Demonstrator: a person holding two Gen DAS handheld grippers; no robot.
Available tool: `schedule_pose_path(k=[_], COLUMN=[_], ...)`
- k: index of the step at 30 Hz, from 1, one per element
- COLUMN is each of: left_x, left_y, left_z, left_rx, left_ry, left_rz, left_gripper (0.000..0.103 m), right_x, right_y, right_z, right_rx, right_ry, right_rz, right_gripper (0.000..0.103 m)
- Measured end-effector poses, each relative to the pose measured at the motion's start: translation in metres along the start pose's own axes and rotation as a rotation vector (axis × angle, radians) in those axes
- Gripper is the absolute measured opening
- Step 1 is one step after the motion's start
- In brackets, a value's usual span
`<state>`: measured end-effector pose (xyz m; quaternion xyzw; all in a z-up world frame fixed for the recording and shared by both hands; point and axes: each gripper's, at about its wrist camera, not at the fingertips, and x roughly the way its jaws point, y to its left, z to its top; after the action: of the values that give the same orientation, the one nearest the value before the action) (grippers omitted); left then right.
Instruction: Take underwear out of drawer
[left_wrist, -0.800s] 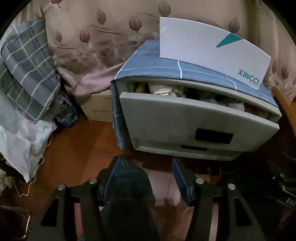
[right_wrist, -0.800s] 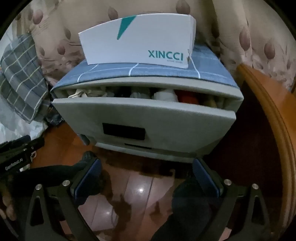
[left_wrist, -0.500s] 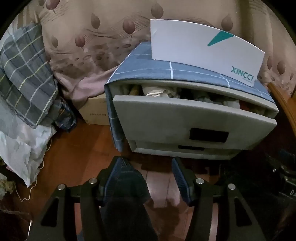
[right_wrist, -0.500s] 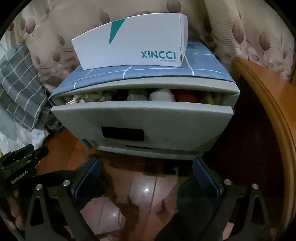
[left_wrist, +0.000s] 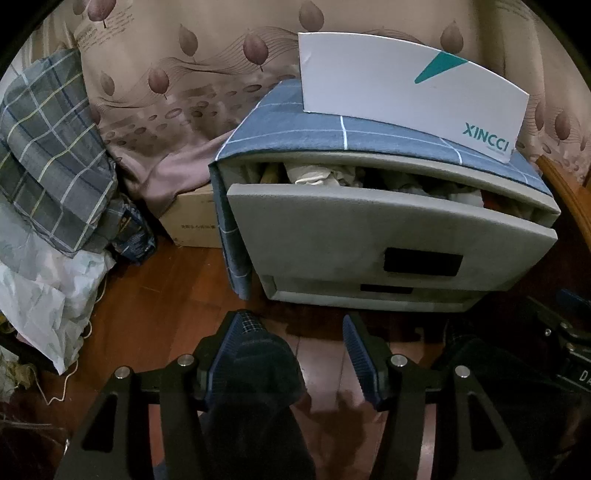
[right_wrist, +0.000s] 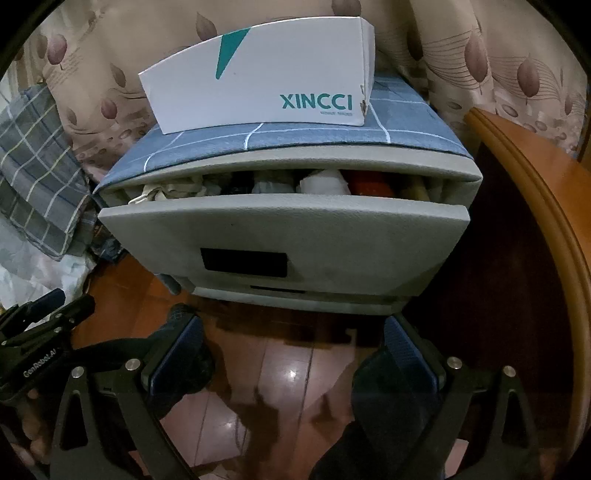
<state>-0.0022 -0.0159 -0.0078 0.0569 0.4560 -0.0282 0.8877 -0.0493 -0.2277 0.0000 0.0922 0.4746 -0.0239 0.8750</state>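
Underwear (right_wrist: 325, 182) sits bunched in the part-open top drawer (right_wrist: 284, 225), ahead of and above both tongs. Soft, light, likely tangled; judging by the pile, pinch a raised fold near the front edge. Left tongs (left_wrist: 299, 332) and right tongs (right_wrist: 291, 332) both released, nothing between the pads. Drawer depth hidden; individual pieces hard to separate.
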Motion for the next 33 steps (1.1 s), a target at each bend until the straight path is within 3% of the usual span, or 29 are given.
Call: schedule_pose_path(k=[33], left_x=[0.0012], left_y=[0.0045], left_z=[-0.0025], left_rx=[-0.007], left_ry=[0.016], left_rz=[-0.005], left_gripper=[0.058], right_x=[0.0013], right_y=[-0.0054], right_z=[-0.0006], right_rx=[0.005], right_ry=[0.012], right_rz=[-0.017], right_gripper=[0.097])
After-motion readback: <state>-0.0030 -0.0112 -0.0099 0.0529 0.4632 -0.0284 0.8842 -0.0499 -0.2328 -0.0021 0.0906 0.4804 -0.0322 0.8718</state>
